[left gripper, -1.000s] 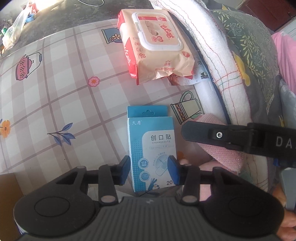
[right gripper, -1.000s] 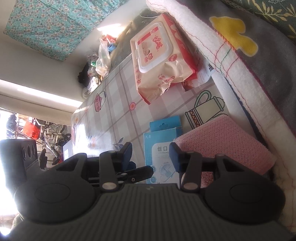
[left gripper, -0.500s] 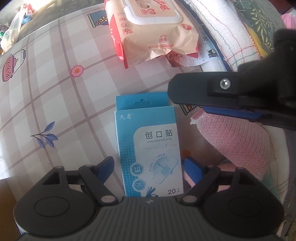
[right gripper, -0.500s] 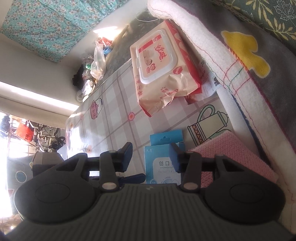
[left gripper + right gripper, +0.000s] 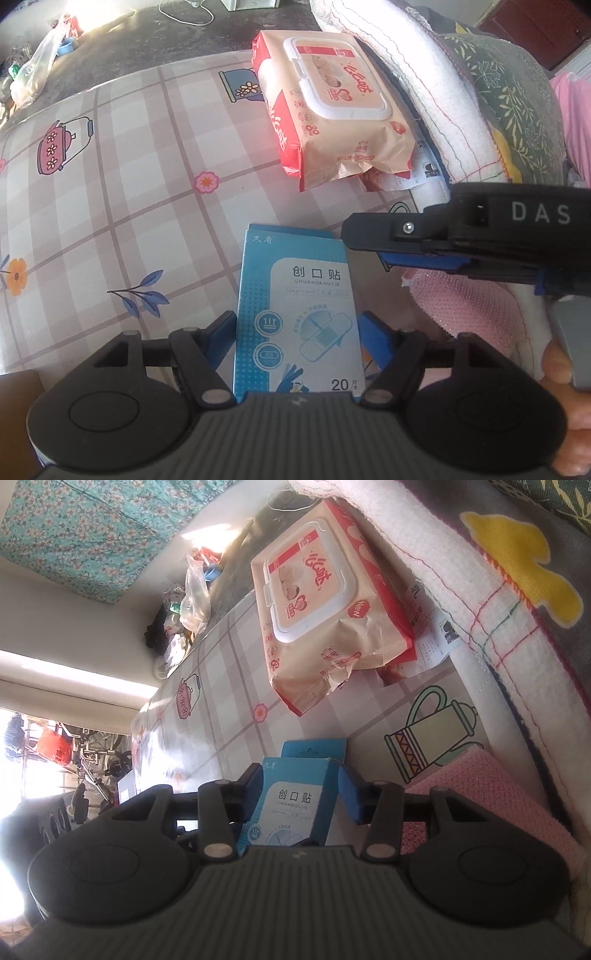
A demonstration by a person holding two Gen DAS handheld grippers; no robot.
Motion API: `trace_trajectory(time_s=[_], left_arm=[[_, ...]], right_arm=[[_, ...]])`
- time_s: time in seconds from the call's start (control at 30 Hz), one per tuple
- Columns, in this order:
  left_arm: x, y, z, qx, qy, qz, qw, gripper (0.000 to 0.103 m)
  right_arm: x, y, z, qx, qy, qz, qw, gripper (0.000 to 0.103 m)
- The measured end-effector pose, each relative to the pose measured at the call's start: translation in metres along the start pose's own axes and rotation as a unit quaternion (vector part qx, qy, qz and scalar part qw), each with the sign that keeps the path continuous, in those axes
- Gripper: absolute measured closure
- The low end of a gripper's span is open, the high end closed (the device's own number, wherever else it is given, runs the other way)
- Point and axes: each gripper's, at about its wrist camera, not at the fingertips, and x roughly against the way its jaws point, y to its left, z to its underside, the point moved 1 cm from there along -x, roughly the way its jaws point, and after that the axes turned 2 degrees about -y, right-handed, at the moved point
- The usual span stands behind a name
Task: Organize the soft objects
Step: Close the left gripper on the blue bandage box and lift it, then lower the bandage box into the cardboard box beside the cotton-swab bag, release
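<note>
Your left gripper [image 5: 299, 328] sits at the bottom centre of its frame, jaws closing, the blue plaster box [image 5: 297, 317] between the pads with a small gap at each side. Your right gripper [image 5: 301, 790] straddles the same box's far end; whether its pads press on it, you cannot tell. The pink cloth [image 5: 469, 302] lies just right of the box on the checked tablecloth [image 5: 122, 192]. Farther up, the wet-wipes pack [image 5: 332, 107] rests beside the folded blanket [image 5: 436, 92].

A lived-in home.
Teapot-print oilcloth [image 5: 110, 192] covers the desk; folded quilts [image 5: 517, 92] at two o'clock, floral curtain [image 5: 92, 528] at eleven.
</note>
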Motion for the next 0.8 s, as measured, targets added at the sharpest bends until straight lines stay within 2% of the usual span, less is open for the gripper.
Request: trace_trajectory(time_s=[0.17, 0.4, 0.5, 0.63, 0.8], left_arm=[[0.032, 0.000, 0.004, 0.001, -0.024, 0.015, 0.9996, 0.030], [0.069, 0.001, 0.030, 0.013, -0.043, 0.030, 0.9985, 0.030], [0.091, 0.007, 0.046, 0.025, -0.052, 0.039, 0.9976, 0.030], [0.132, 0.018, 0.071, 0.034, -0.084, 0.050, 0.9947, 0.030], [0.183, 0.051, 0.110, 0.067, -0.122, 0.051, 0.9890, 0.030]], right_arm=[[0.006, 0.015, 0.014, 0.014, 0.000, -0.015, 1.000, 0.058], [0.035, 0.038, 0.048, 0.022, -0.003, -0.036, 0.999, 0.059], [0.062, 0.045, 0.064, 0.016, -0.014, -0.053, 0.998, 0.059], [0.093, 0.050, 0.092, 0.011, -0.020, -0.074, 0.997, 0.059], [0.104, 0.079, 0.129, 0.024, -0.007, -0.106, 0.994, 0.059]])
